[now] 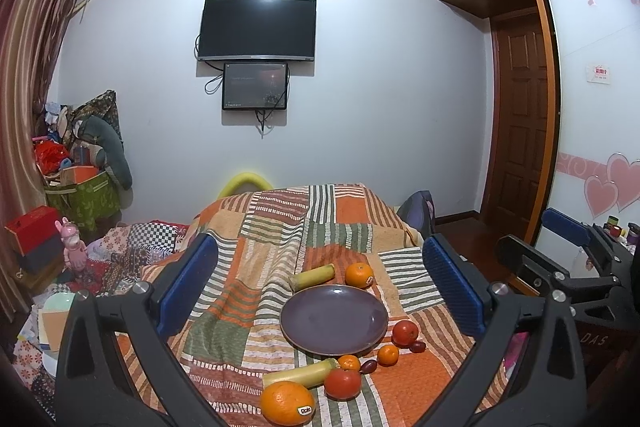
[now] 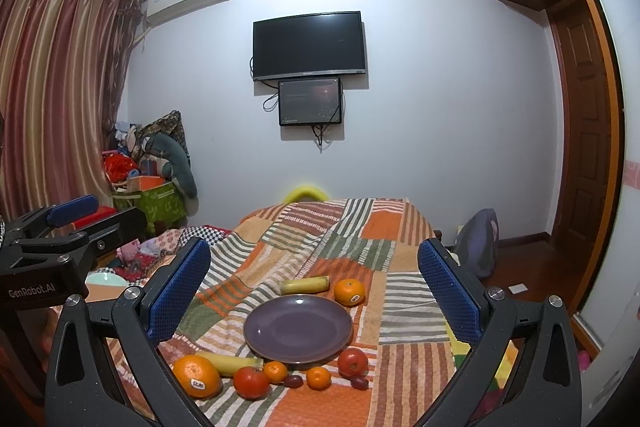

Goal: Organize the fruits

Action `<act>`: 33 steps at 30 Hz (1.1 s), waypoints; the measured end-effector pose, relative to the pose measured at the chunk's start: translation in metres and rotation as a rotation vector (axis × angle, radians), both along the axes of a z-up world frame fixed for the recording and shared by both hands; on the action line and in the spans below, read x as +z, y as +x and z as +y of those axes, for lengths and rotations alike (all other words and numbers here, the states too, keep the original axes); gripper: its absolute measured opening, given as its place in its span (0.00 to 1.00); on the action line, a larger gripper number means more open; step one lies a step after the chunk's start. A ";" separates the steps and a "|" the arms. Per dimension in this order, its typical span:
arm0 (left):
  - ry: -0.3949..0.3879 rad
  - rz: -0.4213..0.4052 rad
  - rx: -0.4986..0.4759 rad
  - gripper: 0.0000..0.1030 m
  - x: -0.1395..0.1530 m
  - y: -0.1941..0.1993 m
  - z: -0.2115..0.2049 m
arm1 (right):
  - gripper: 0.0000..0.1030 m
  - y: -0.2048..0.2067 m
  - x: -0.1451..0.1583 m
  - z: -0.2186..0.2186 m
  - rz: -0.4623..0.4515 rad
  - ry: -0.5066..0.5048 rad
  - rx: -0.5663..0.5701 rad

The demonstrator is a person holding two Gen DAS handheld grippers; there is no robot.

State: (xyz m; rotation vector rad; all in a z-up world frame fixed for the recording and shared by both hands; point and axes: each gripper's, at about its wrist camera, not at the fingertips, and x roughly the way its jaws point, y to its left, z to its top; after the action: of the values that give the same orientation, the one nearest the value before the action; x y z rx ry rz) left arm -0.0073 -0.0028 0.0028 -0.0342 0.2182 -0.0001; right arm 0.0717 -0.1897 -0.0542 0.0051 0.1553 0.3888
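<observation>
Purple plate (image 1: pixel 334 321), glossy. Orange, green, cream and rust striped patchwork blanket (image 1: pixel 276 227). Big orange (image 1: pixel 287 403), bright, with a white-and-black sticker. Second orange (image 1: pixel 359 275), same hue, also stickered. Two red tomatoes (image 1: pixel 342 383) (image 1: pixel 405 333). Two small orange mandarins (image 1: pixel 349 362) (image 1: pixel 388 354). Dark purple grapes (image 1: pixel 368 366) (image 1: pixel 417 347). Yellow-green bananas (image 1: pixel 301 375) (image 1: pixel 313 277). Blue textured pads (image 1: pixel 452 291) on black jaws. Black TV (image 1: pixel 258 29) on a pale grey-blue wall (image 1: pixel 380 87). Red-and-gold striped curtain (image 2: pixel 52 87). Pink hearts (image 1: pixel 612 183) on a white panel.

Plate (image 1: pixel 334 321) and fruit on patchwork bedspread (image 1: pixel 256 267)
</observation>
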 end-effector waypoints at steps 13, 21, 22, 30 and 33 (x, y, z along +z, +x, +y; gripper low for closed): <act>-0.008 0.001 0.002 1.00 0.003 0.002 -0.001 | 1.00 -0.001 0.000 -0.002 -0.002 0.006 0.001; -0.007 0.001 0.004 1.00 0.002 0.003 0.000 | 1.00 0.000 -0.001 -0.003 -0.002 0.011 0.006; -0.009 0.001 0.003 1.00 0.002 0.003 0.000 | 1.00 -0.001 0.000 -0.003 -0.001 0.012 0.007; -0.010 0.000 0.002 1.00 0.001 0.003 0.001 | 1.00 -0.001 0.001 -0.003 -0.001 0.013 0.005; -0.010 0.002 0.000 1.00 0.000 0.003 0.001 | 1.00 -0.001 0.001 -0.003 -0.001 0.012 0.005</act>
State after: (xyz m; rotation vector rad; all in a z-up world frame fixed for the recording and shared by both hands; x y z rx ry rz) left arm -0.0045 -0.0023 0.0029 -0.0437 0.2200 -0.0007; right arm 0.0707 -0.1928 -0.0535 0.0168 0.1522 0.3945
